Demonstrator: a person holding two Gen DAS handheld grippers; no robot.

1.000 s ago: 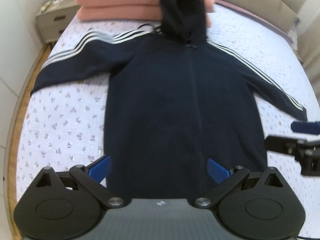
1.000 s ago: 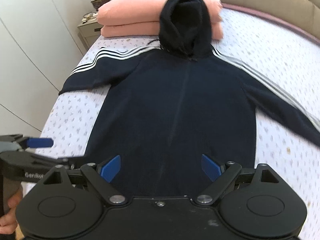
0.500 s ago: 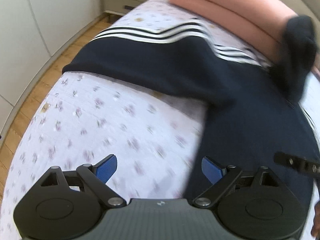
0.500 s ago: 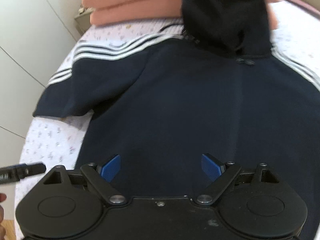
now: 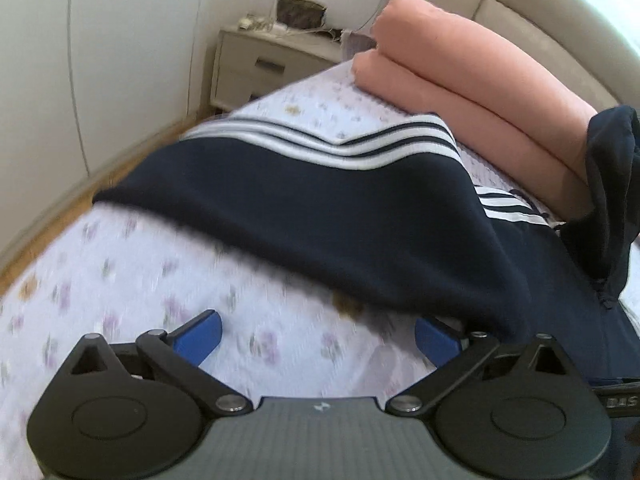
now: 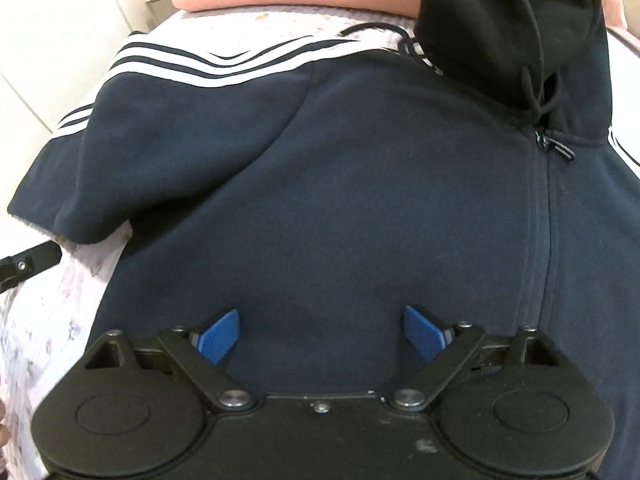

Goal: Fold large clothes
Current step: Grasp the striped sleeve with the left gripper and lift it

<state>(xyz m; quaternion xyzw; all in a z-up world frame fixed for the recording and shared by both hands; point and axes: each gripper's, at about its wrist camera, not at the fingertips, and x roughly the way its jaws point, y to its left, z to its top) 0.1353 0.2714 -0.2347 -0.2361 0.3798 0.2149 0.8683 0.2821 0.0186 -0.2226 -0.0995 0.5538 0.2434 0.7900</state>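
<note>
Hoodie (image 6: 340, 184): navy, zip front, white stripes along the sleeves, spread face-up on the bed (image 5: 120, 280); hood (image 6: 512, 20) lying up against the folded pink bedding (image 5: 460, 92).

Left gripper (image 5: 318, 338): fingers wide apart, holding nothing, over the floral sheet just short of the sleeve (image 5: 300, 208); its right-hand finger sits at the sleeve's lower edge near the armpit.

Right gripper (image 6: 320, 334): fingers wide apart, empty, directly above the chest panel, left of the zip (image 6: 554, 148).

Step in hand, as I judge it: taking the sleeve to fold it across the body. I would pinch both fabric layers near the cuff edge, lift low, and lay it flat without dragging the body.
</note>
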